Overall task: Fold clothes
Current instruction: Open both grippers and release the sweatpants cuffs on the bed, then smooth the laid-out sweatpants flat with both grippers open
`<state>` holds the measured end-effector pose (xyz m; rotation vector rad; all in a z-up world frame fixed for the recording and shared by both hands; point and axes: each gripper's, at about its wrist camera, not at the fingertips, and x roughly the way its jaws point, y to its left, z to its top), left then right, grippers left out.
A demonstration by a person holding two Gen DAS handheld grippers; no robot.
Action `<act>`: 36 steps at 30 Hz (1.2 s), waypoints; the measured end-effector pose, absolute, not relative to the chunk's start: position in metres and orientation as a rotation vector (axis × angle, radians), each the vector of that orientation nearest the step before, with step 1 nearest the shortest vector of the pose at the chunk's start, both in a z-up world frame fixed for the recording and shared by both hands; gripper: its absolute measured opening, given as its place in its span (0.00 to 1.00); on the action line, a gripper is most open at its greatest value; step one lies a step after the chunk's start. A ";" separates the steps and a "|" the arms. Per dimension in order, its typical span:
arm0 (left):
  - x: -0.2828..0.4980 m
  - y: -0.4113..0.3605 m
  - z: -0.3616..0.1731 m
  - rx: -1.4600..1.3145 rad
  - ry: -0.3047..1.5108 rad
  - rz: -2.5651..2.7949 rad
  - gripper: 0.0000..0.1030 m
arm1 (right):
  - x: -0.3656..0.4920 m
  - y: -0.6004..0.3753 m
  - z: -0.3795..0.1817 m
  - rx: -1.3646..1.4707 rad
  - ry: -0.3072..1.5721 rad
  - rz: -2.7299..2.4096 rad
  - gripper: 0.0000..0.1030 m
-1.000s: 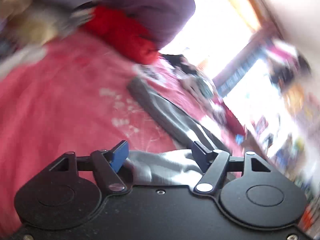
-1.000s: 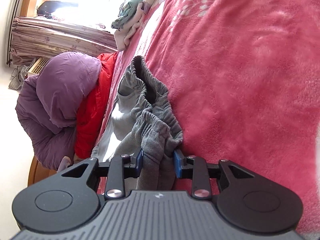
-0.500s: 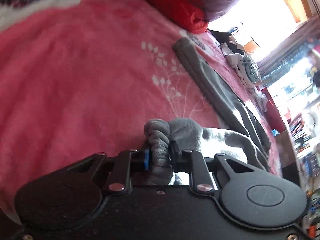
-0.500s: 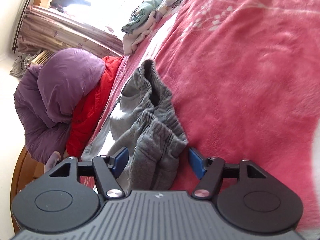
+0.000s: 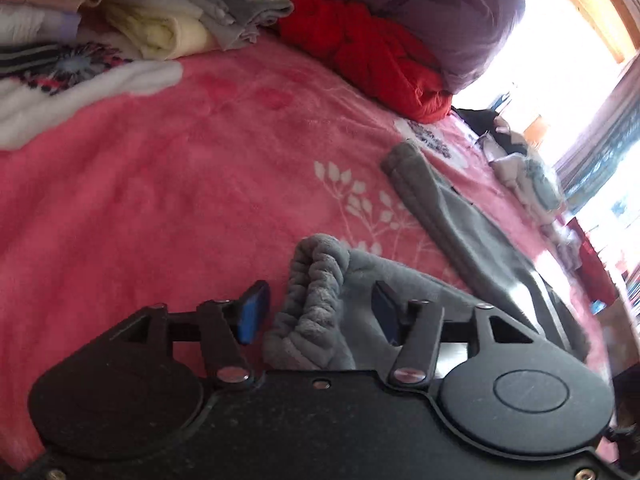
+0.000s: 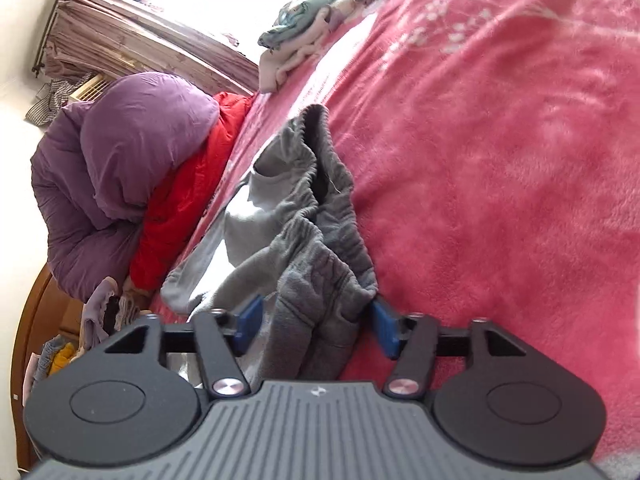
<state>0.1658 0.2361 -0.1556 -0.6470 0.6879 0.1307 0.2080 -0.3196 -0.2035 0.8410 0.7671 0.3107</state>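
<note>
Grey sweatpants lie on the pink bed blanket, both grippers spread wide over them.

The left gripper [image 5: 318, 312] has its jaws apart around the gathered waistband of the grey sweatpants [image 5: 316, 300]; the right gripper [image 6: 316, 322] likewise stands wide around bunched fabric. A red garment [image 5: 376, 52] and purple duvet [image 6: 120, 168] sit far on the pink blanket [image 5: 160, 184].

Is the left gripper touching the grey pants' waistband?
Apart. The left wrist view shows the left gripper open, with pink blanket visible between its left pad and the waistband; the right pad stands clear above the cloth.
</note>
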 end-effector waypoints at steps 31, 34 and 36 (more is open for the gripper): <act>0.153 0.088 -0.136 0.117 0.649 -0.207 0.58 | 0.162 -0.155 -0.145 -0.072 0.534 0.522 0.57; 0.135 0.050 -0.169 0.449 0.682 -0.313 0.69 | 0.160 -0.128 -0.168 -0.198 0.710 0.641 0.59; 0.124 0.044 -0.162 0.506 0.639 -0.303 0.69 | 0.139 -0.121 -0.168 -0.353 0.682 0.665 0.61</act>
